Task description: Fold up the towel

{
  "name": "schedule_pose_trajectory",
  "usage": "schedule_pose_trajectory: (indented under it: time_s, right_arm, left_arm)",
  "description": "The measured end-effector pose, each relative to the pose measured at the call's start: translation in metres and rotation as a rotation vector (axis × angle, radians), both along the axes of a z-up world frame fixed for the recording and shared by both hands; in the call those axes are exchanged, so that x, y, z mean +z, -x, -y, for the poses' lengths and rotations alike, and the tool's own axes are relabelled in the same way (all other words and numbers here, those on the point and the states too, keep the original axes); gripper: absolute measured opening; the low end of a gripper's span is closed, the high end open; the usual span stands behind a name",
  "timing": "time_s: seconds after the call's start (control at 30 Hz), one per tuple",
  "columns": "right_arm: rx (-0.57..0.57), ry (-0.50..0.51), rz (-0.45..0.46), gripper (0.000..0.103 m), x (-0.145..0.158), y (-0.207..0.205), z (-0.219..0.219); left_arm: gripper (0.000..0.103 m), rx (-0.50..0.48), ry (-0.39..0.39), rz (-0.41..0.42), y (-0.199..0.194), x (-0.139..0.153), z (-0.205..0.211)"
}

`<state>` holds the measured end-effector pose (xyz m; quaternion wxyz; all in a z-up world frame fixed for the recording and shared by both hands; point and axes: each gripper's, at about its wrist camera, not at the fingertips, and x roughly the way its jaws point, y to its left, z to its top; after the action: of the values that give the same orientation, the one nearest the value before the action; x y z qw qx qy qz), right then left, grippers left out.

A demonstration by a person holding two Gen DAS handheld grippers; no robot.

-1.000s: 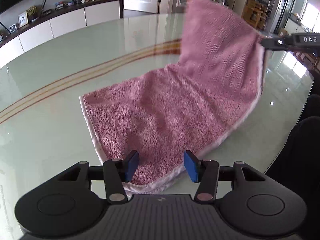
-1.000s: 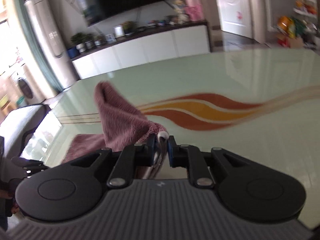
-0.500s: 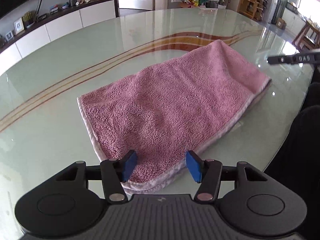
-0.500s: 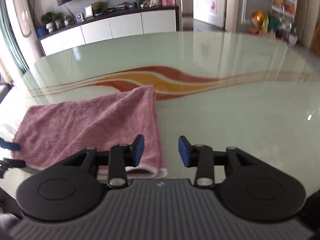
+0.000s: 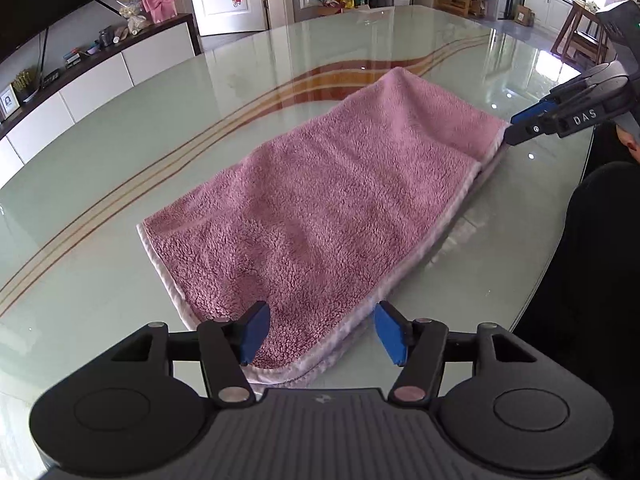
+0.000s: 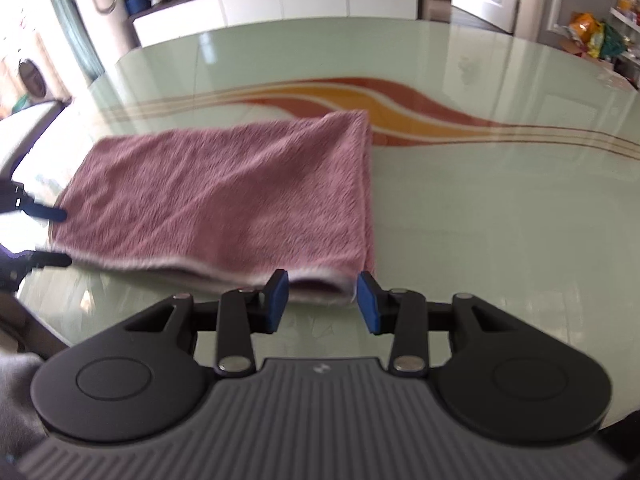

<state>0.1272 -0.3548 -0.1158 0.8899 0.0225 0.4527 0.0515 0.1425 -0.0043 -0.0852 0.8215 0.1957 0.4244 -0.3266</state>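
Towel (image 5: 320,208): we record one pink fleece towel with a pale hem, lying doubled over flat on the worktop (image 5: 120,168), its long hemmed side running along the near edge, one end toward each of our claws.
Worktop: pale green glass, rounded, with orange and brown curved stripes passing under the towel's far corner.
Left claw (image 5: 320,334): parted fairly wide, its blue pads either side of the towel's near end corner, neither pad pressing the cloth; we note the jaws have just been opening, with towel between them.
Right claw (image 6: 323,301): parted at a moderate gap, the towel's layered hem corner between the pads and not gripped; jaws have just been opening. Seen from the left wrist, its tips sit at the towel's far end.
Sideboard (image 6: 280,0): white, beyond the worktop.
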Motion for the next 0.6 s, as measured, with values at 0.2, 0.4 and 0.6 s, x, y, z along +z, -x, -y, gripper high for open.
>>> schedule_pose_trajectory:
  time_s: [0.2,0.4,0.6]
  right_arm:
    - [-0.017,0.027,0.022,0.025,-0.002,-0.009,0.001]
    - [-0.024,0.031,0.016,0.007,-0.007,-0.018,0.004]
    - [-0.057,-0.038,0.077,0.006,0.007,-0.016,0.014]
  left_arm:
    - [0.063,-0.01,-0.012,-0.008,-0.001,-0.004,0.004]
    - [0.063,-0.017,-0.001,-0.003,-0.001,-0.002,0.004]
    - [0.064,-0.055,0.002,-0.008,0.001,-0.004,0.01]
